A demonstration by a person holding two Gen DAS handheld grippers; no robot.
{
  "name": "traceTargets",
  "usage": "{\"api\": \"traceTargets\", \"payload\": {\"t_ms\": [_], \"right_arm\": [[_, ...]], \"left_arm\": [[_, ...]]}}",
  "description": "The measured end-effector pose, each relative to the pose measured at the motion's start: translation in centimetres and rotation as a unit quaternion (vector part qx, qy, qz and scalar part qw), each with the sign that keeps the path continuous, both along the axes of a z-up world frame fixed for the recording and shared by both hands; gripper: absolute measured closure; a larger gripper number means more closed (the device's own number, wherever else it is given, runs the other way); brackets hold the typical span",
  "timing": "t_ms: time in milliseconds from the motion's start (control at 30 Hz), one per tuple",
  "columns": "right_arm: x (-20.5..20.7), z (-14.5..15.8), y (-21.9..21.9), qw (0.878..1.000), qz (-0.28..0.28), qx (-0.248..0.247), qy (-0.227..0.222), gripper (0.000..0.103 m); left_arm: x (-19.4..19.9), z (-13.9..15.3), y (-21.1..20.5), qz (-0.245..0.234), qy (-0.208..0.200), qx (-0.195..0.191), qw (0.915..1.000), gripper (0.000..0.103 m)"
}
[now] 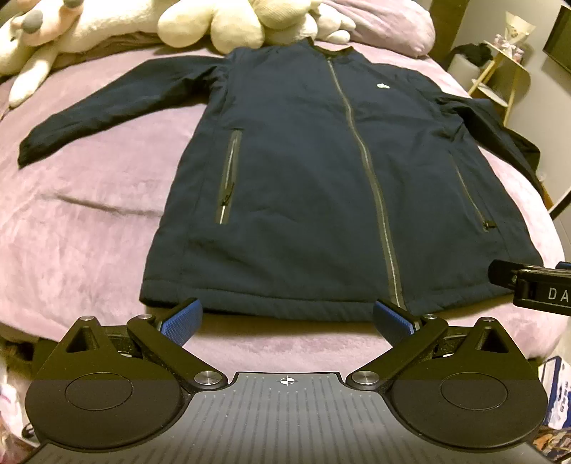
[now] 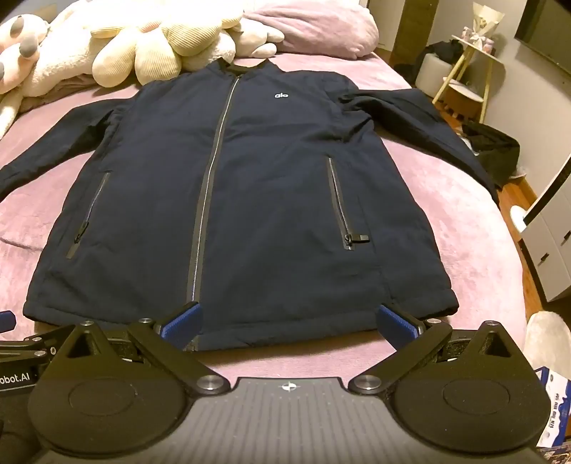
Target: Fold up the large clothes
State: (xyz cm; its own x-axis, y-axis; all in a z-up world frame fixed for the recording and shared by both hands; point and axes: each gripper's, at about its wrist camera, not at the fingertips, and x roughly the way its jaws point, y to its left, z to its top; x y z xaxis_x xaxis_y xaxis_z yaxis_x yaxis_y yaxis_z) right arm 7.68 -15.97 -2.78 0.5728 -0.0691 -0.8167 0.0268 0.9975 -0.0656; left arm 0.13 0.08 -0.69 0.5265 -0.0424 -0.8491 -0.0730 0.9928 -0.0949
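Observation:
A dark navy zip jacket lies flat, front up, on a pink bed cover, collar far, hem near, both sleeves spread outward. It also shows in the right wrist view. My left gripper is open and empty, its blue pads just short of the hem's left half. My right gripper is open and empty at the hem's right half; its body also shows at the right edge of the left wrist view.
Cream and pink plush toys and a pink pillow lie beyond the collar. The right sleeve hangs over the bed's right edge. A yellow stand and white cabinet stand on the right.

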Motion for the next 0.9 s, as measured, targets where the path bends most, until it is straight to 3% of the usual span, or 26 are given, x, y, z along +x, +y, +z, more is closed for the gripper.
{"api": "traceTargets", "payload": {"t_ms": [900], "right_arm": [[0.23,-0.07,-0.33,1.000,-0.001,0.006,0.002,0.000]], "left_arm": [[0.76,-0.47,0.92,0.005,0.017,-0.009,0.9998,0.000]]}}
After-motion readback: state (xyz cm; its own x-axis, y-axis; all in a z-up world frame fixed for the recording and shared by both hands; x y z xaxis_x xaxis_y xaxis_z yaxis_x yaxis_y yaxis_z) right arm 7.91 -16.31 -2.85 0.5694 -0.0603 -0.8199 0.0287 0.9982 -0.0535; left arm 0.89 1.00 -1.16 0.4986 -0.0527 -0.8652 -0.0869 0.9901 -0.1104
